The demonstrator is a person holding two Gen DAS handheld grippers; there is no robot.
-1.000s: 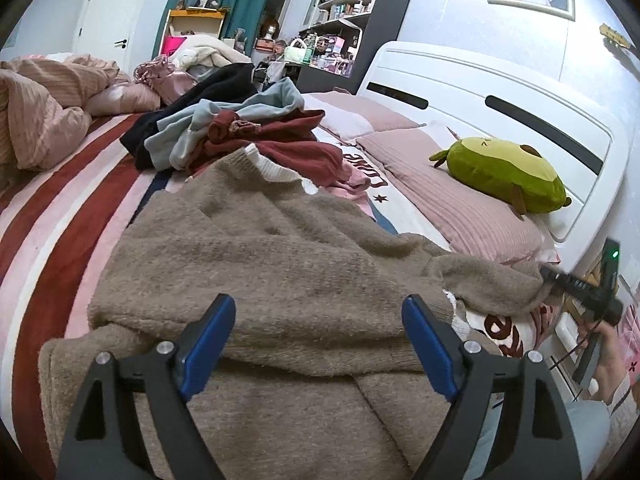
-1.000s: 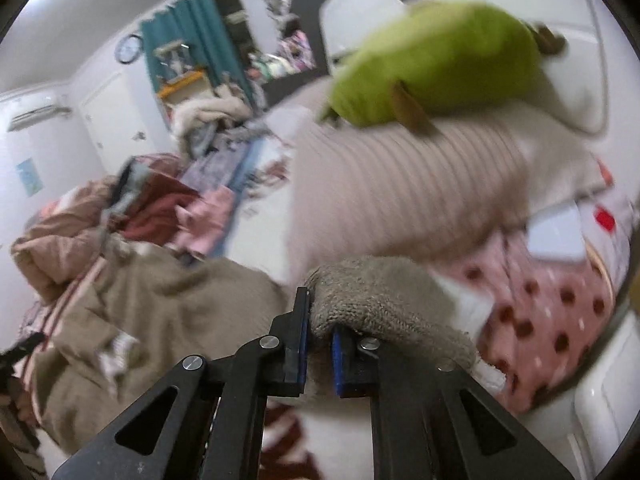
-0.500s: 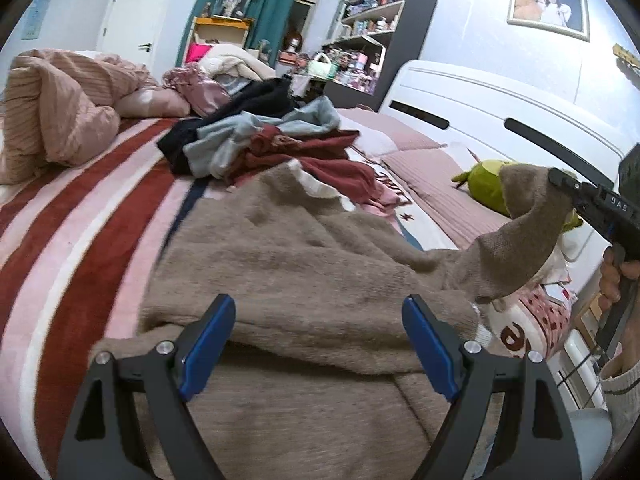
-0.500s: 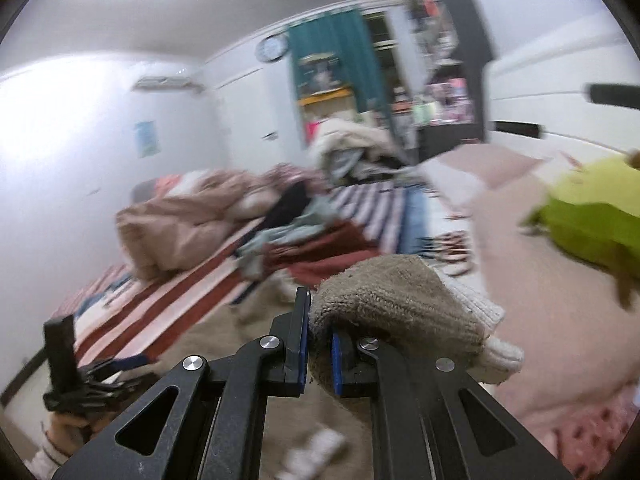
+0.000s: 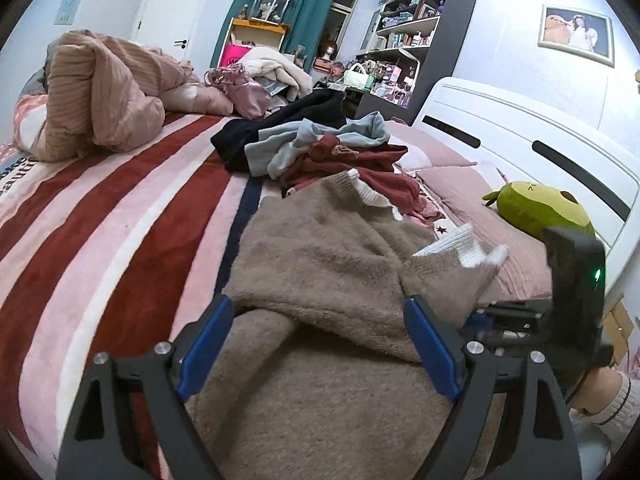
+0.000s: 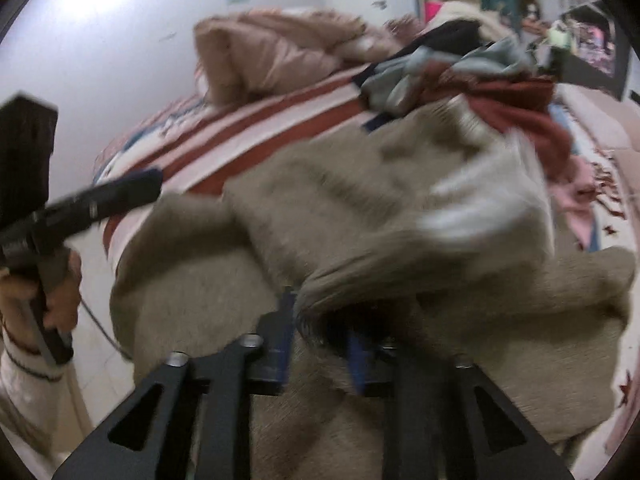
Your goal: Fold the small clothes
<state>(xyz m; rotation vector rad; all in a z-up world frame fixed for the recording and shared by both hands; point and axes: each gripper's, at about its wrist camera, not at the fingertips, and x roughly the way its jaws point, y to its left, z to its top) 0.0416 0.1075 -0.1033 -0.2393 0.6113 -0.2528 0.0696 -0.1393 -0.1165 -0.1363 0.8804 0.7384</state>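
Our right gripper [image 6: 318,344] is pinching the sleeve [image 6: 460,216] of the brown sweater [image 5: 332,264] — the knit bunches between its blue pads, though the right wrist view is smeared with motion and the exact bite is hard to read. Our left gripper [image 5: 316,340] is spread wide and holds nothing; it hovers just above the sweater's near hem.

The sweater lies spread on the striped blanket [image 5: 120,208], and we take it as our landmark. The sleeve's white cuff [image 5: 460,244] now sits over the sweater's right side, pointing toward the middle. Beyond the sweater's collar lies a heap of unfolded clothes [image 5: 320,148] — red, grey-blue and black. To its right, on a pink pillow, rests a green plush toy [image 5: 536,208]; far off to its left is a bunched pink quilt [image 5: 104,92].

We judge the step in hand to be folding the right sleeve across the body. Next we would lay the sleeve flat on the chest and let go, taking care that the thick knit does not drag back with the pads. The left gripper is free to pin the body or take the other sleeve.
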